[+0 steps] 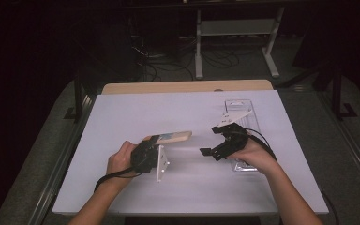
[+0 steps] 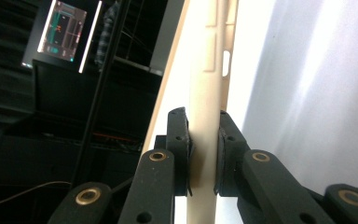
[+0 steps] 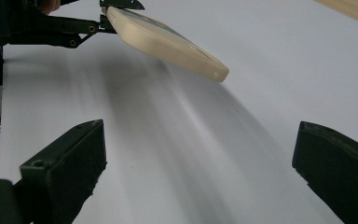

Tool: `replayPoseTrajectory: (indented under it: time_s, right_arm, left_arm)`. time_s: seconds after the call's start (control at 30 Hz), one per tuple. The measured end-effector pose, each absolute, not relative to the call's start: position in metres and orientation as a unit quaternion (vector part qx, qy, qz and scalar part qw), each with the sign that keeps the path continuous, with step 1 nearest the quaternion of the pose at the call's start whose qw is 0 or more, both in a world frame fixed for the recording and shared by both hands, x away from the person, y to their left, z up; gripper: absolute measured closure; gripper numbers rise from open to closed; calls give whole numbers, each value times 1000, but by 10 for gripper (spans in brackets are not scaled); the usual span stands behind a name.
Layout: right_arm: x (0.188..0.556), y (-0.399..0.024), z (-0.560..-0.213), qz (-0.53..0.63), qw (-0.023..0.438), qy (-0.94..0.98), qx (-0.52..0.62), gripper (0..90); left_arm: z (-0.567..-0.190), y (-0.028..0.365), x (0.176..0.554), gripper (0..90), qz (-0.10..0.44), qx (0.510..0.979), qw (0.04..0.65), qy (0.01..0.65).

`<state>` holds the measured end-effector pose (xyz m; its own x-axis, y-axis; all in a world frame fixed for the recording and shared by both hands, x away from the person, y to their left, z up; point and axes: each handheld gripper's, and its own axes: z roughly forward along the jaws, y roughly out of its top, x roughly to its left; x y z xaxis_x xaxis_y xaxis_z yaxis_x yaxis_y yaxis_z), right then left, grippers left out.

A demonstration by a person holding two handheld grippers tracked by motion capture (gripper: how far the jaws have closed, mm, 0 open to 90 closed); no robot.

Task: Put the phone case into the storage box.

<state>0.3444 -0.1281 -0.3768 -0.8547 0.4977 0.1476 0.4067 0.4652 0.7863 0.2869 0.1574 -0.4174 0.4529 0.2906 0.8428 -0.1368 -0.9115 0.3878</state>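
A cream-cased phone (image 1: 176, 136) hangs above the white table cover, and my left gripper (image 1: 157, 139) is shut on one end of it. In the left gripper view both pads clamp the phone's case (image 2: 210, 84) edge-on, with my left gripper (image 2: 204, 151) gripping its two sides. To the right of the phone, my right gripper (image 1: 210, 139) points toward it with its jaws wide apart and nothing between them. The right gripper view has the phone (image 3: 168, 42) ahead and tilted, apart from my open right gripper (image 3: 200, 137), with the left gripper's fingers (image 3: 74, 29) at the phone's far end.
A clear plastic tray (image 1: 249, 112) lies on the table behind my right hand. The white cover (image 1: 178, 187) spreads over a wooden tabletop whose far edge (image 1: 187, 86) shows. A lit screen (image 2: 67, 35) glows in the dark room.
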Motion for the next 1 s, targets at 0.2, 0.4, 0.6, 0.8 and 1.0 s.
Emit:
replayPoseTrajectory:
  time_s: [0.2,0.4,0.6,0.8,1.0]
  right_arm:
    - [345,-129,-377,445,53,854,265,23]
    - [345,-129,-377,445,56,854,264,23]
    - [345,-129,-377,444,57,854,265,23]
    - [345,-130,-376,445,60,853,268,23]
    - [345,-130,-376,448,60,851,268,23]
  left_arm:
    - [-414,159,289,791,495,836,226,77]
    - [-412,161,293,791,481,837,242,96]
    - [-407,165,296,791,443,842,273,141]
    - [-403,169,299,791,407,846,298,174]
    - [-402,170,302,791,386,846,312,194]
